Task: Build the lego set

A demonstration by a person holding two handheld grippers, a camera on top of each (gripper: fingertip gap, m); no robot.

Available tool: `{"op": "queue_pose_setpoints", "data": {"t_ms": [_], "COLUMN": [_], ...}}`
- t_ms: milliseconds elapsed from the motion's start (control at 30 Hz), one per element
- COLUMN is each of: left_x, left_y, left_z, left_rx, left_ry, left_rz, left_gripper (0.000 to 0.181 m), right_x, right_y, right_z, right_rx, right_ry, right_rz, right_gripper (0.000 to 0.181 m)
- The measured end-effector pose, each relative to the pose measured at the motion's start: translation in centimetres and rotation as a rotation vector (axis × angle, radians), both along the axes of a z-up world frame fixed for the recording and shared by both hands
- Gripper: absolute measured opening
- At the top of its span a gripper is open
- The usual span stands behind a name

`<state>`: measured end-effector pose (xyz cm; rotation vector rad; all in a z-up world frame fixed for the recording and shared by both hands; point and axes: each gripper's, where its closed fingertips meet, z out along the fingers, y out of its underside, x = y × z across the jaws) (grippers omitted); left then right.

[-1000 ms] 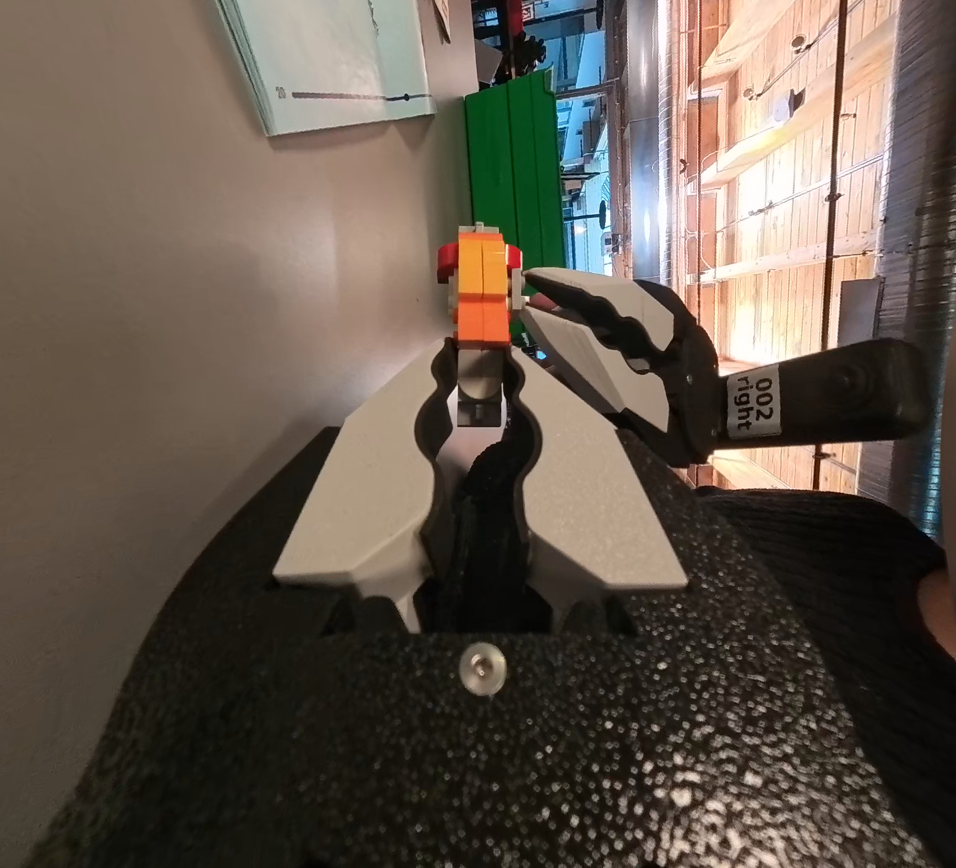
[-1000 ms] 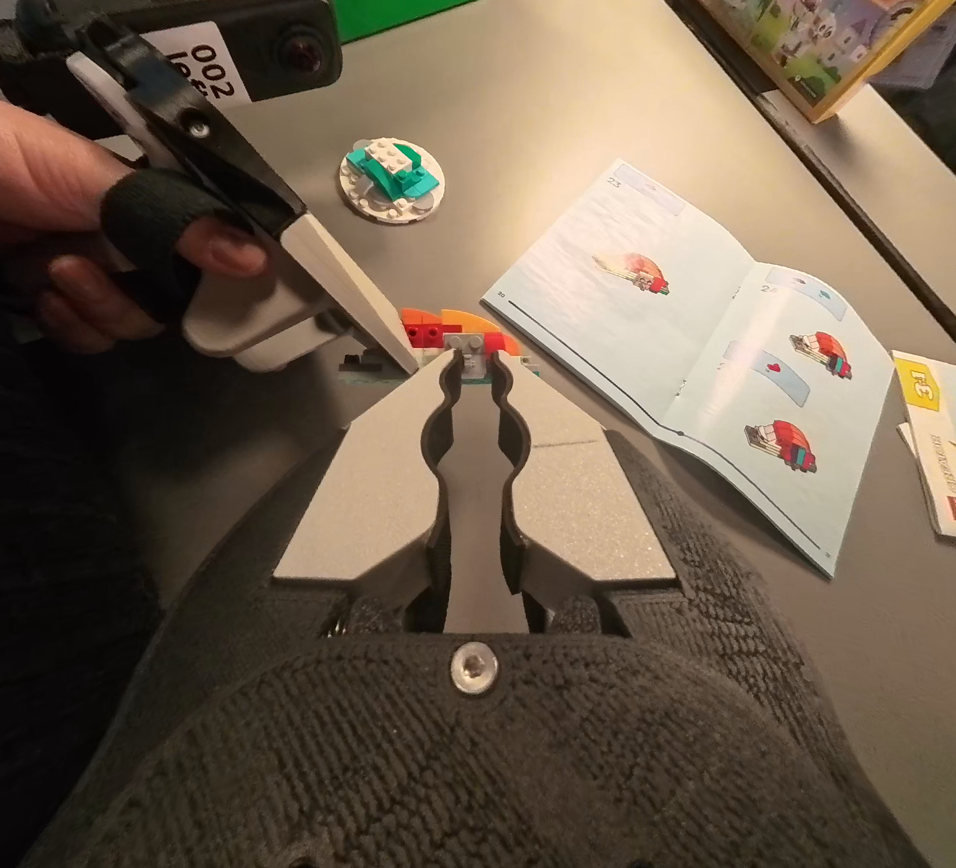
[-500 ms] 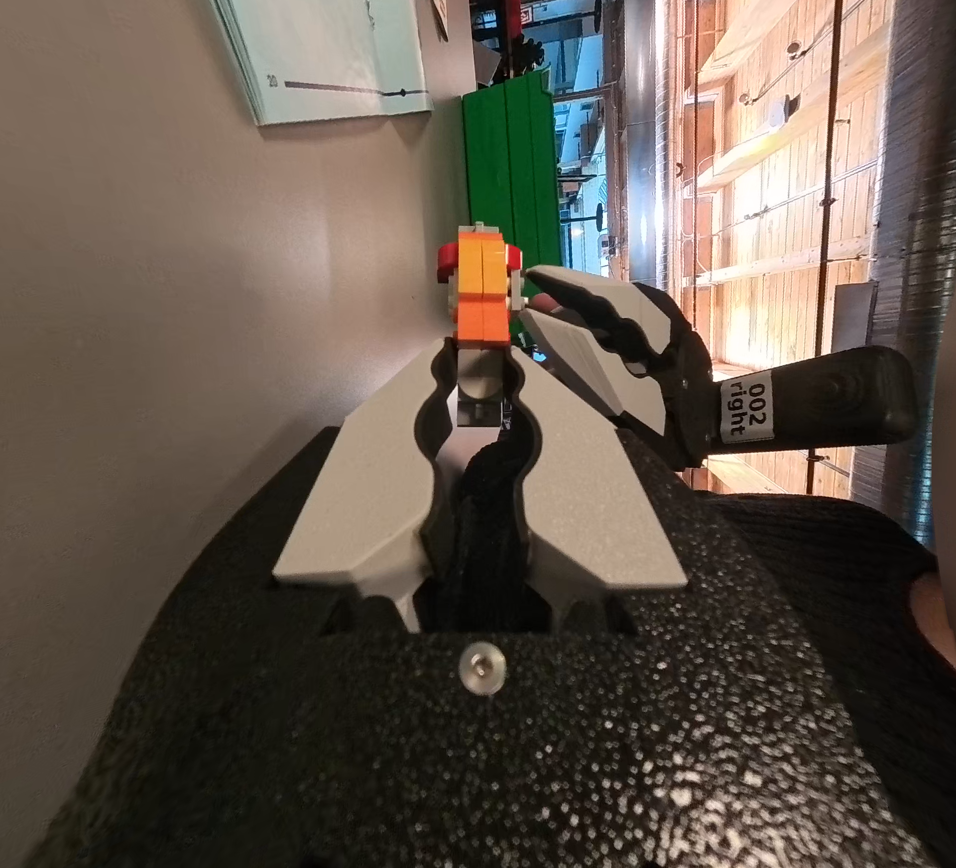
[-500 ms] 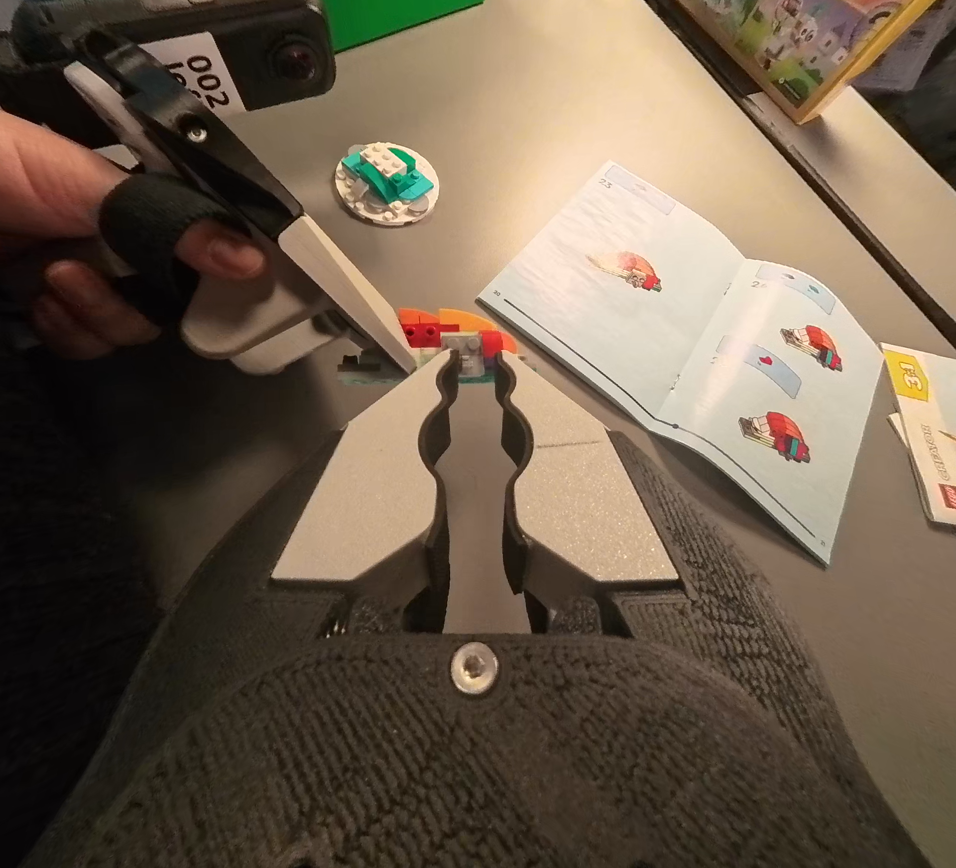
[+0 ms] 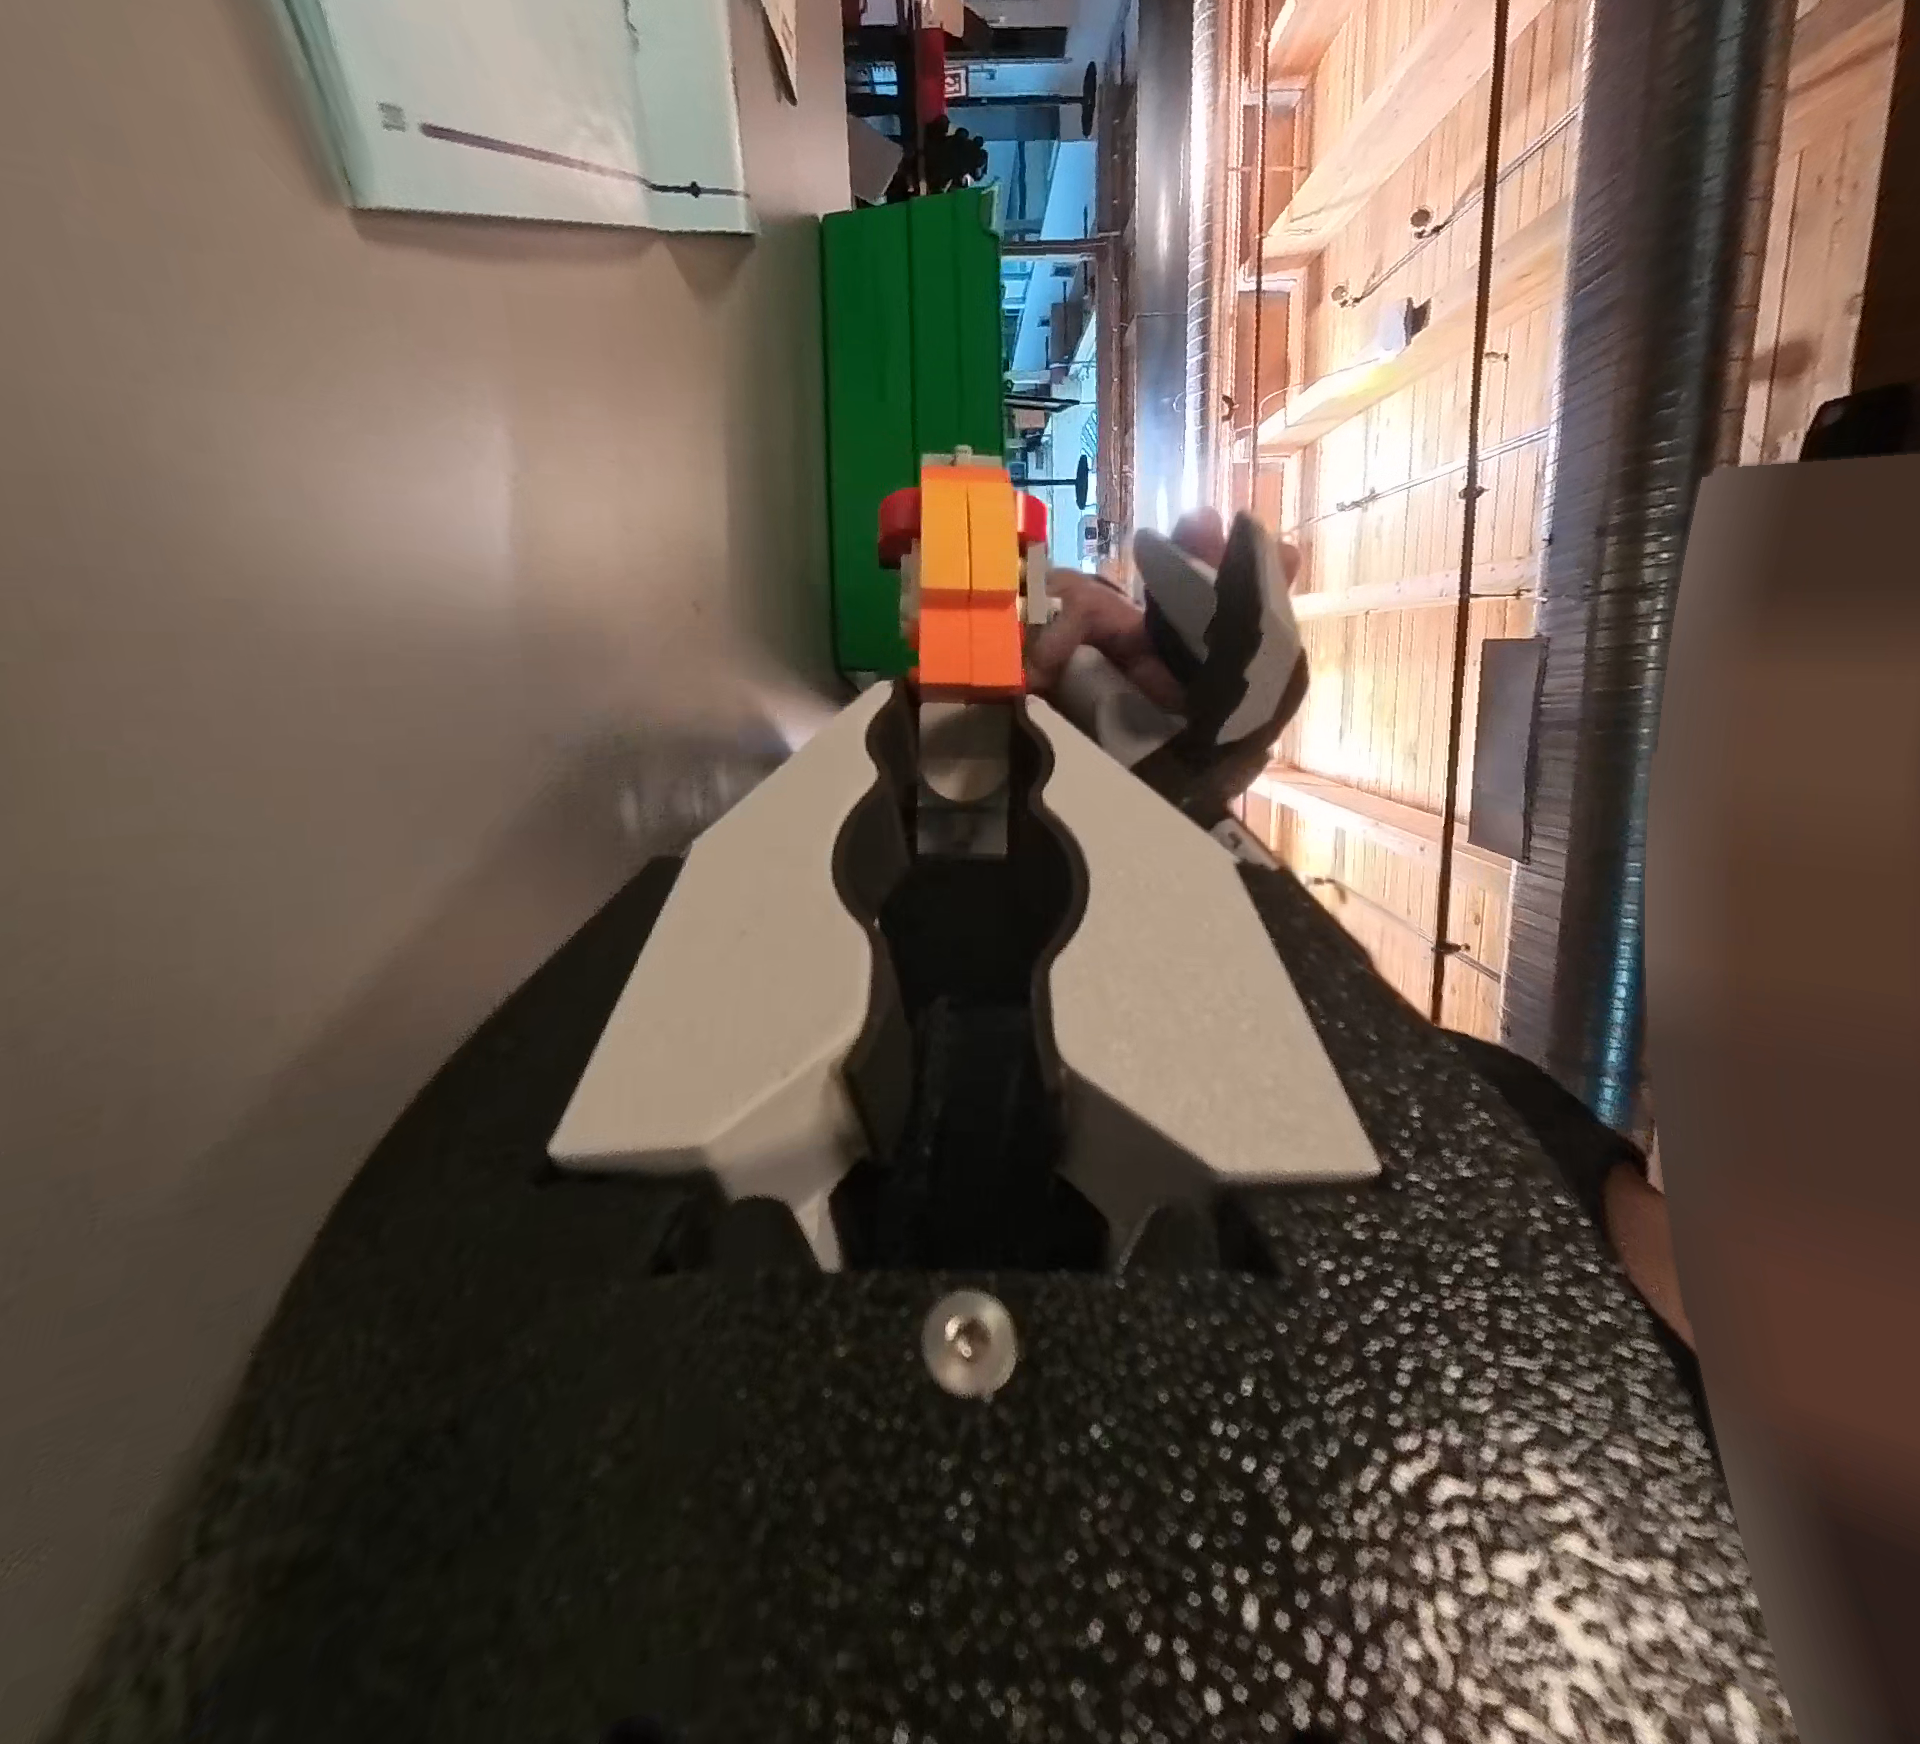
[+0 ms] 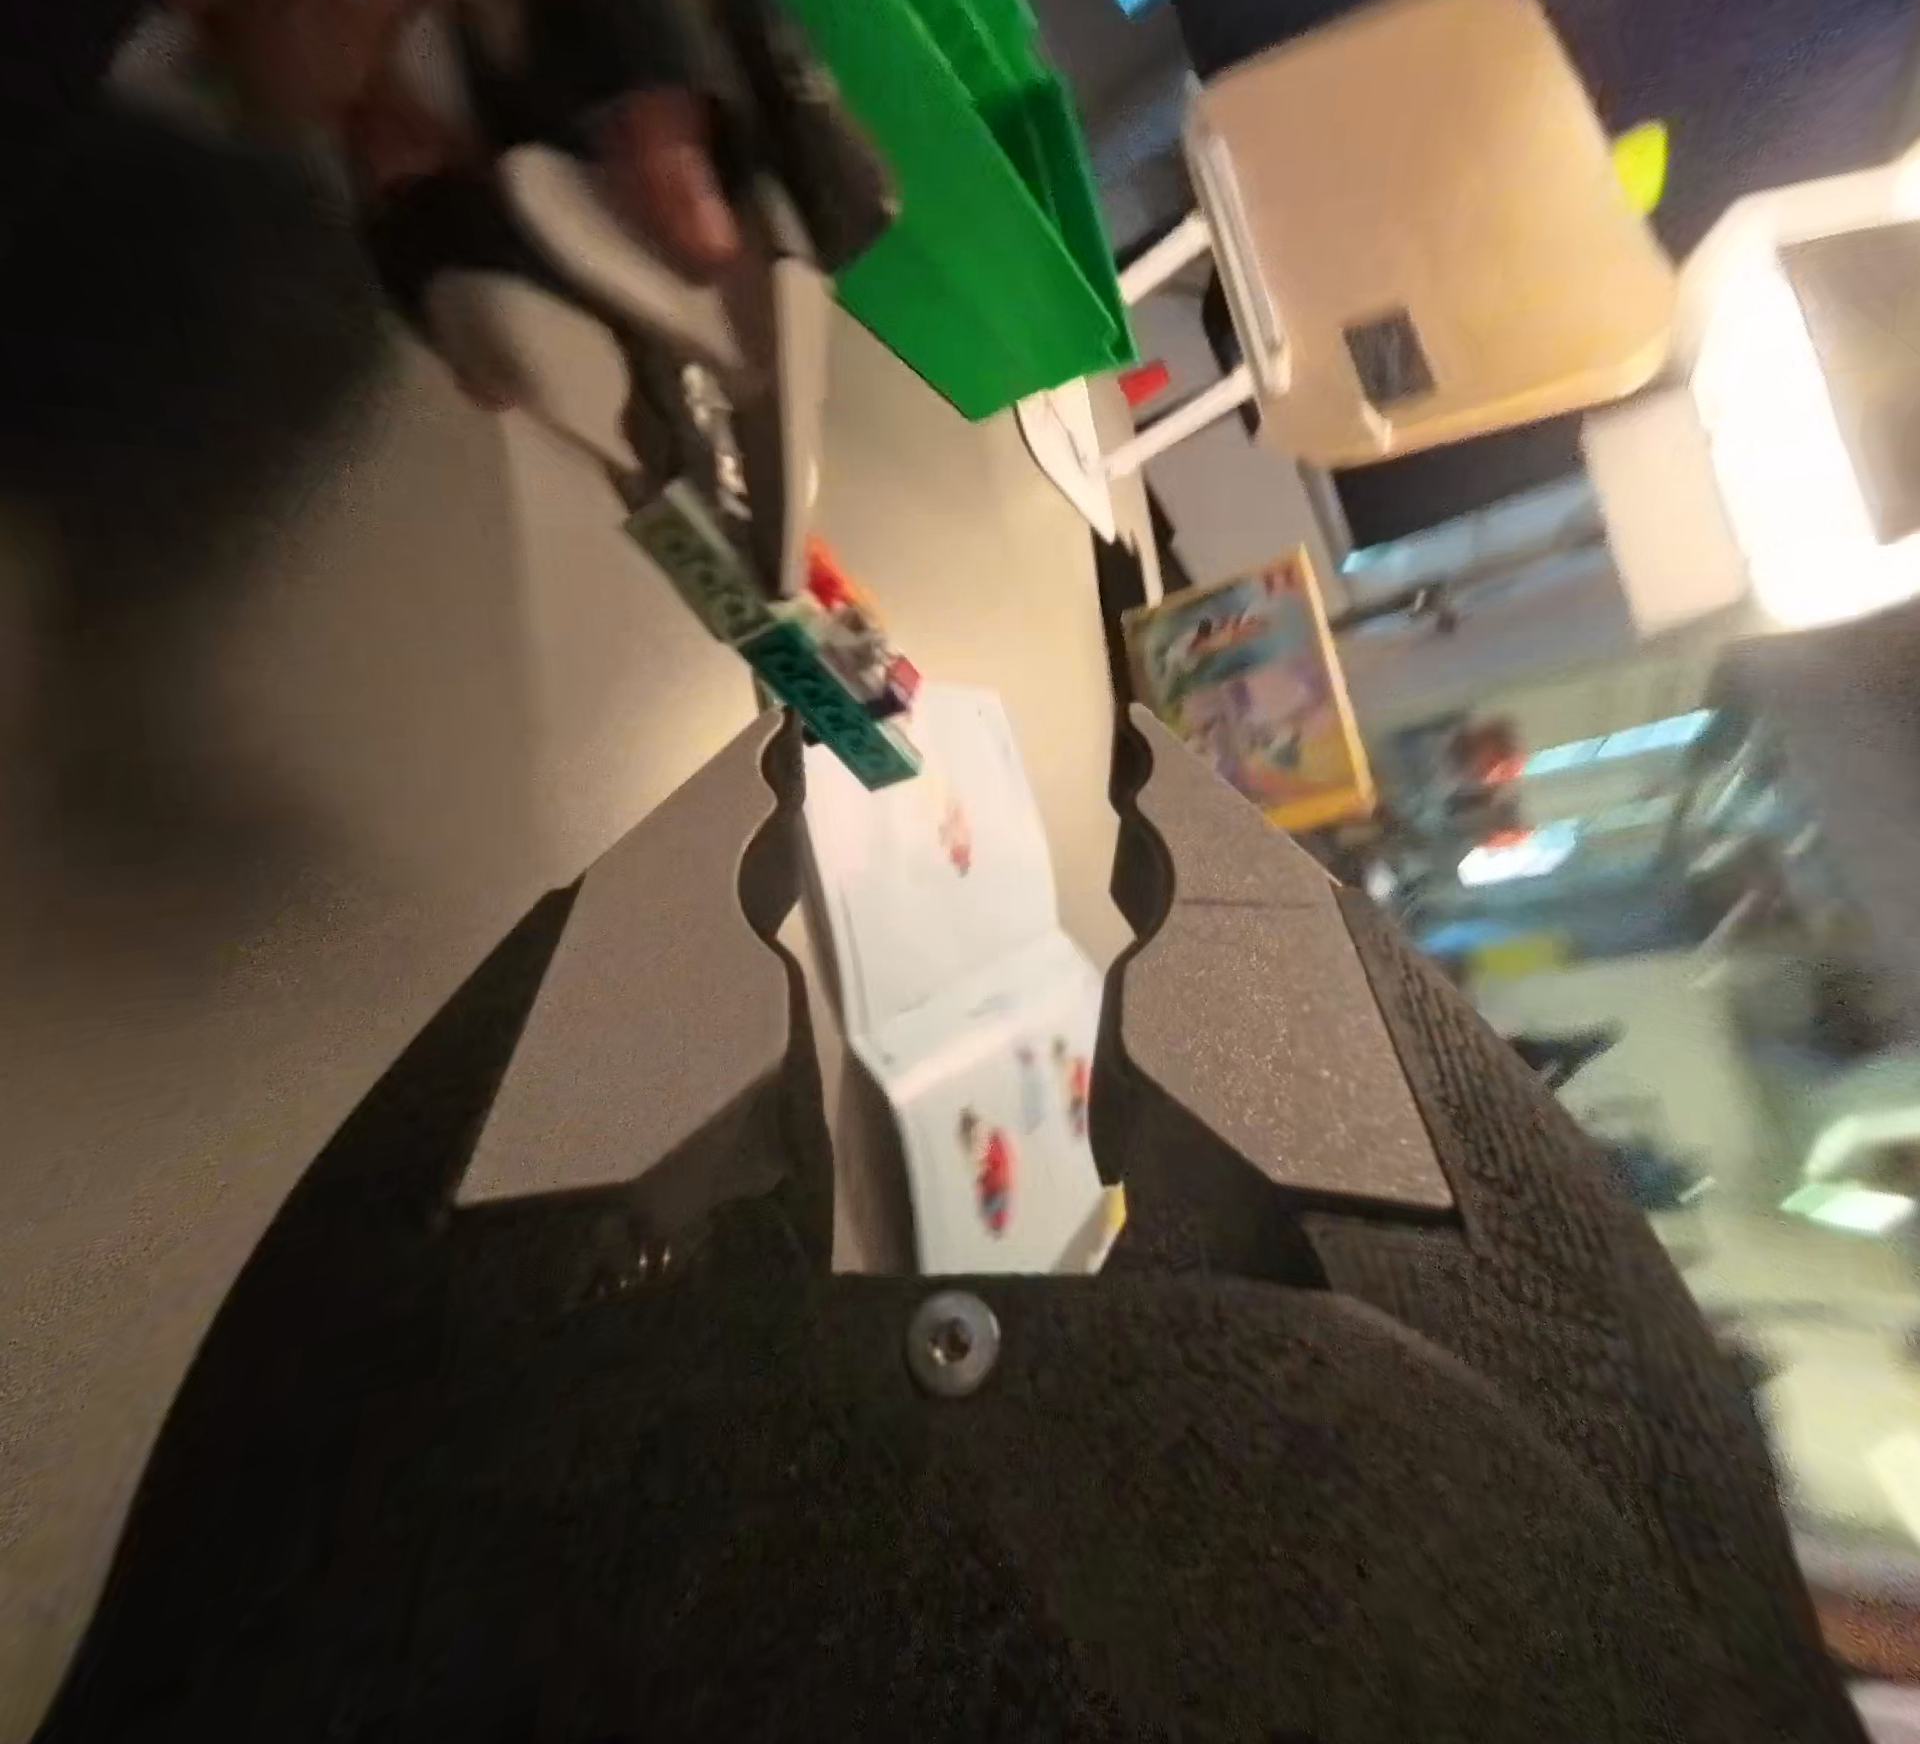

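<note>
My left gripper [image 5: 961, 718] is shut on the base of a small lego model [image 5: 966, 593] with orange, yellow and red bricks, held off the grey table [image 5: 312, 551]. In the blurred right wrist view the model [image 6: 831, 655] shows its teal and grey underside plates, held by the left gripper [image 6: 774, 551]. My right gripper [image 6: 956, 723] is wide open and empty, with its left fingertip close beside the model. It also shows in the left wrist view [image 5: 1216, 645], open, just behind and right of the model.
The open instruction booklet [image 6: 956, 946] lies on the table beyond the model and shows in the left wrist view [image 5: 520, 11]. A green box [image 6: 935, 167] stands at the back, also seen in the left wrist view [image 5: 904, 406]. A yellow lego box [image 6: 1236, 686] stands farther off.
My right gripper has opened wide, let go of the model's side, and swung away with a strong tilt. My left gripper still holds the model.
</note>
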<state>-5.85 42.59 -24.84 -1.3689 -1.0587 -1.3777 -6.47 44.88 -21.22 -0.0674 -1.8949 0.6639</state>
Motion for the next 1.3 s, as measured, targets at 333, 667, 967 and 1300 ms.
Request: {"op": "queue_pose_setpoints", "data": {"t_ms": [333,667,967,1300], "left_x": [0.6,1.0,1.6,2.0], "left_y": [0.2,0.4,0.5,0.4], "left_z": [0.7,0.8,-0.1,-1.2], "left_rx": [0.004,0.002,-0.067,-0.103], "left_ry": [0.004,0.036,0.111,0.080], "left_rz": [-0.011,-0.033,-0.067,-0.083], "left_gripper": [0.014,0.014,0.015,0.016], "right_x": [-0.8,-0.7,-0.4,0.0], "right_y": [-2.3,-1.6,-1.4,-1.4], "right_z": [-1.8,-2.8,-3.8,-5.2], "right_rx": [0.338,0.375,0.467,0.476], "right_ry": [0.179,0.161,0.085,0.004], "right_rz": [0.183,0.159,0.159,0.169], "right_gripper": [0.049,0.031,0.029,0.028]}}
